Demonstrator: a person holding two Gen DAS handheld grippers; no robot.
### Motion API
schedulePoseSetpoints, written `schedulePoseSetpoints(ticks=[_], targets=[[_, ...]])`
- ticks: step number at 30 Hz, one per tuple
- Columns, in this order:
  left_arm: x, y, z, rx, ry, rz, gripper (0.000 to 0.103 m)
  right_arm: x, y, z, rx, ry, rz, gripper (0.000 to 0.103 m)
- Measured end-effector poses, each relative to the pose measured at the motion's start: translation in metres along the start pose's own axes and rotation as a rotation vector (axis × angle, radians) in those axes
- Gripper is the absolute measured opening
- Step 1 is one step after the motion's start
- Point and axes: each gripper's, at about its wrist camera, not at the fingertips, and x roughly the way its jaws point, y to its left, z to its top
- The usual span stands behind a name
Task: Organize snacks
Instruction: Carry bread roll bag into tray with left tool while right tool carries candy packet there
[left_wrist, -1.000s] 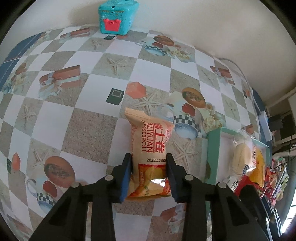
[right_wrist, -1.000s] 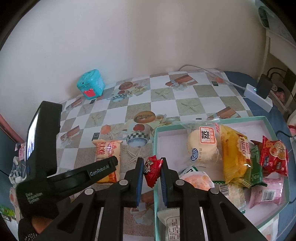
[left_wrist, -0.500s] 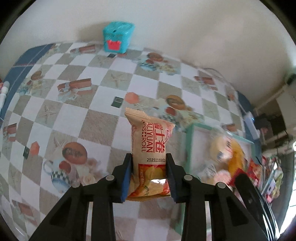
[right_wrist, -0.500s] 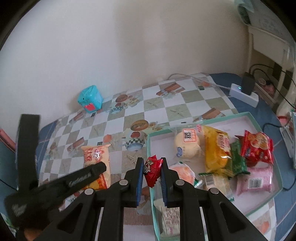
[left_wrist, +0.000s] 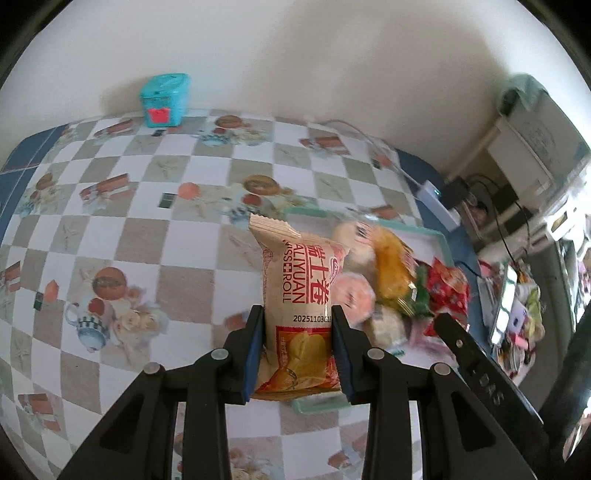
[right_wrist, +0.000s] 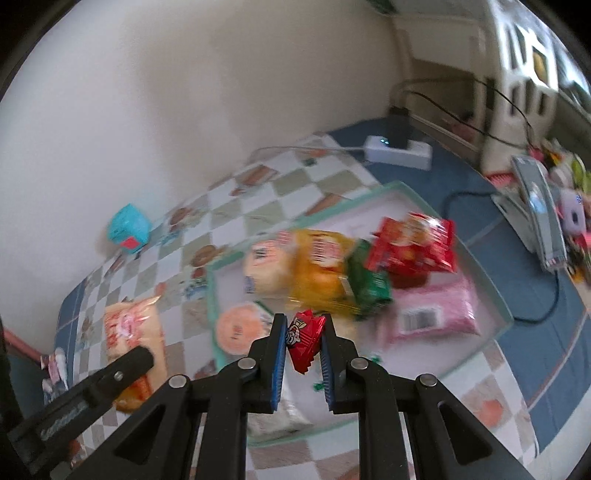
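Observation:
My left gripper (left_wrist: 298, 332) is shut on a beige Swiss roll packet (left_wrist: 301, 291), held upright in the air above the checked tablecloth, near the left rim of the teal tray (left_wrist: 441, 240). In the right wrist view the same packet (right_wrist: 129, 325) shows at the left, clamped by the other tool. My right gripper (right_wrist: 303, 341) is shut on a small red candy wrapper (right_wrist: 304, 341), hanging over the near left part of the teal tray (right_wrist: 495, 295). The tray holds several snack packs: a round bun, a yellow cake pack, a green pack, a red bag (right_wrist: 413, 247) and a pink packet (right_wrist: 432, 314).
A turquoise box (left_wrist: 164, 99) stands by the wall at the back left. A white power strip (right_wrist: 399, 151) with cables lies behind the tray on the blue border. Clutter and a phone (right_wrist: 539, 218) lie to the right. A white wall bounds the far side.
Both grippers rose and swung right toward the tray, each still gripping its packet. The left wrist view now shows the tray behind the Swiss roll; the right wrist view is tilted and blurred.

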Motion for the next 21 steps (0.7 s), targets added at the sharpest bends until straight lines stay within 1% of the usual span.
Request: schedulePoseSetpoints(ticks=[5,12,16,19,20,21], targets=[[0.013,-0.033,-0.008,0.087,0.029,-0.020,0.036,0.014,-0.028,0.001,0.074,0.060,-0.049,0.018],[0.042,-0.072,-0.021,0.199,0.087,-0.030,0.036,0.025,-0.048,0.000,0.121,0.099,-0.074,0.019],[0.050,-0.076,-0.022,0.202,0.096,-0.038,0.037,0.031,-0.054,0.000,0.135,0.118,-0.090,0.019],[0.055,-0.074,-0.022,0.194,0.110,-0.023,0.037,0.035,-0.055,-0.001,0.131,0.128,-0.098,0.019],[0.056,-0.073,-0.023,0.187,0.115,-0.026,0.037,0.035,-0.056,-0.001,0.130,0.130,-0.099,0.020],[0.056,-0.072,-0.022,0.181,0.117,-0.032,0.041,0.036,-0.056,-0.001,0.128,0.134,-0.100,0.020]])
